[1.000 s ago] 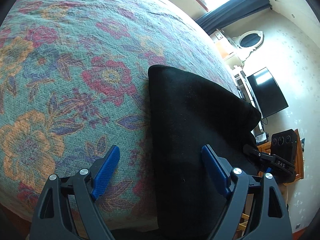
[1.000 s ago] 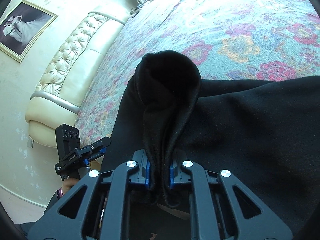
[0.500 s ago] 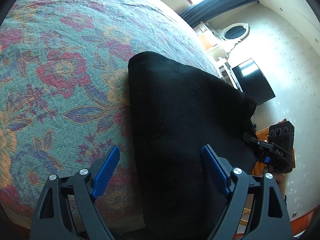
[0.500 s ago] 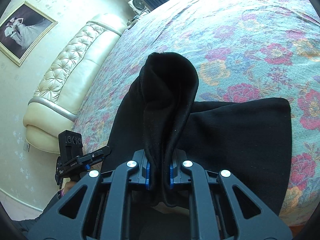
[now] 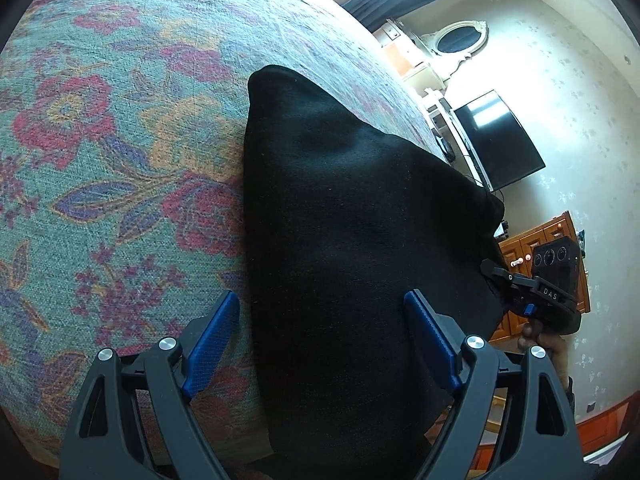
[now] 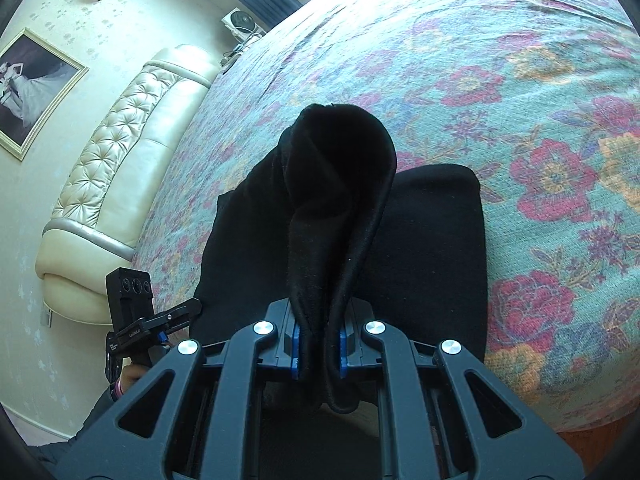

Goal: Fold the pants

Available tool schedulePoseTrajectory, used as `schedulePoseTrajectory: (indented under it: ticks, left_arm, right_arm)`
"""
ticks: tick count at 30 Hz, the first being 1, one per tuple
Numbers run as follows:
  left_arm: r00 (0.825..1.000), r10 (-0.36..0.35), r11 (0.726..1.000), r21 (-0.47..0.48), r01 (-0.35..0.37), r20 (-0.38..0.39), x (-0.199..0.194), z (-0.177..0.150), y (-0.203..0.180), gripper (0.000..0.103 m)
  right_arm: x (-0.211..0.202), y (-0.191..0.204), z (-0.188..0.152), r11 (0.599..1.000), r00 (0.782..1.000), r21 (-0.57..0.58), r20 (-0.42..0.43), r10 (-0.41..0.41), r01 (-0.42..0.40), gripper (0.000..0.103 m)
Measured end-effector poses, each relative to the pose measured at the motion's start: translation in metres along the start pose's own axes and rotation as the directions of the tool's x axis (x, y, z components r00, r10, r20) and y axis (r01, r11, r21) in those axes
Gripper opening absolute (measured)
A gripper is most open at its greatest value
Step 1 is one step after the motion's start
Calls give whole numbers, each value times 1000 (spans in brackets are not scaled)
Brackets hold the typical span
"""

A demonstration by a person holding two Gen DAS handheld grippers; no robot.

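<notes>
Black pants (image 5: 352, 240) lie folded on the floral bedspread (image 5: 120, 160), reaching down over its near edge. My left gripper (image 5: 320, 340) hovers open over their near part. Its blue pads (image 5: 212, 340) straddle the cloth's left edge without pressing on it. My right gripper (image 6: 319, 344) is shut on a bunched-up fold of the pants (image 6: 340, 168) and holds it raised above the flat layer (image 6: 432, 248). From the left wrist camera, the right gripper (image 5: 532, 296) shows at the pants' right edge. The left gripper (image 6: 160, 320) appears low on the left in the right wrist view.
The bed's near edge runs along the bottom of both views. A cream tufted headboard (image 6: 120, 160) stands at the left of the bed. A dark TV (image 5: 500, 140) and a wooden cabinet (image 5: 540, 248) stand against the wall beyond the bed's right side.
Both grippers moved sideways along the bed. The pants now sit between the left gripper's fingers, and their far right edge has come into the right wrist view. Neither gripper's state changed.
</notes>
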State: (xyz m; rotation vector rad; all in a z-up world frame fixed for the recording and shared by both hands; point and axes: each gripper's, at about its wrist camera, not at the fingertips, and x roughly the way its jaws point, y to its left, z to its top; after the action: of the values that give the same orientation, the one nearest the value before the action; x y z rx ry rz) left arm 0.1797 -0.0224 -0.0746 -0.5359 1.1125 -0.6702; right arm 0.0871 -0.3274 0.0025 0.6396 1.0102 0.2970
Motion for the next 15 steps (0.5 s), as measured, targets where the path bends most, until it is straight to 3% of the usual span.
schedulePoseTrajectory:
  ticks: [7,15]
  left_arm:
    - [999,-50,998,-40,50,3,-1,-1,7,83]
    - [999,-38,999,-9,38,-6,-8,-8,14,83]
  right_arm:
    - [-4,-21,-4,999,1000,40,-5,-5,5,12]
    - [1,-35,-8,997,1000,72,-18,4,-2,12]
